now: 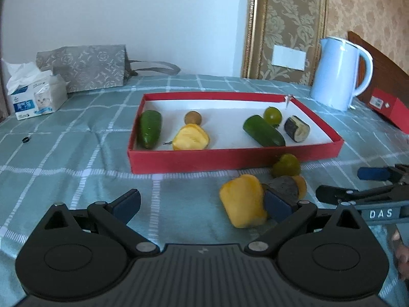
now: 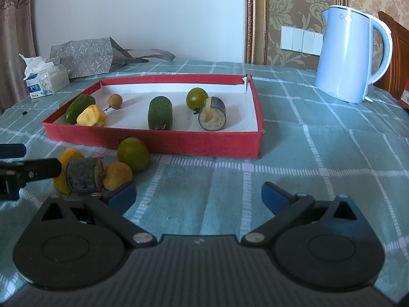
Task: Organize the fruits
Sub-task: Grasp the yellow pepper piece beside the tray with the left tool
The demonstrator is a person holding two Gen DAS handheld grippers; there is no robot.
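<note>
A red tray point(image 1: 230, 160) sits in the middle of the counter point(image 1: 76, 153), which has a green checked cloth on it. Inside the tray, from its left end to its right end, lie a green cucumber piece point(image 1: 149, 131), a small brown round fruit point(image 1: 193, 117), a yellow fruit piece point(image 1: 190, 138), another green cucumber piece point(image 1: 263, 131), a green round fruit point(image 1: 272, 115) and a dark eggplant chunk point(image 1: 296, 128). More food lies on the cloth just in front of the tray's near wall: a green fruit point(image 2: 133, 154), a big yellow piece point(image 1: 244, 200), a small yellow piece point(image 2: 117, 175) and a dark chunk point(image 2: 85, 175), all close together. The left tongs point(image 1: 202, 204) are wide open and hold nothing; one blue tip is right beside the big yellow piece. The right tongs point(image 2: 198, 195) are wide open too, over bare cloth, with nothing between them. A blue kettle point(image 2: 350, 56) stands near the far right corner. A tissue box point(image 1: 35, 97) and a grey bag point(image 1: 84, 67) are at the far left edge.
</note>
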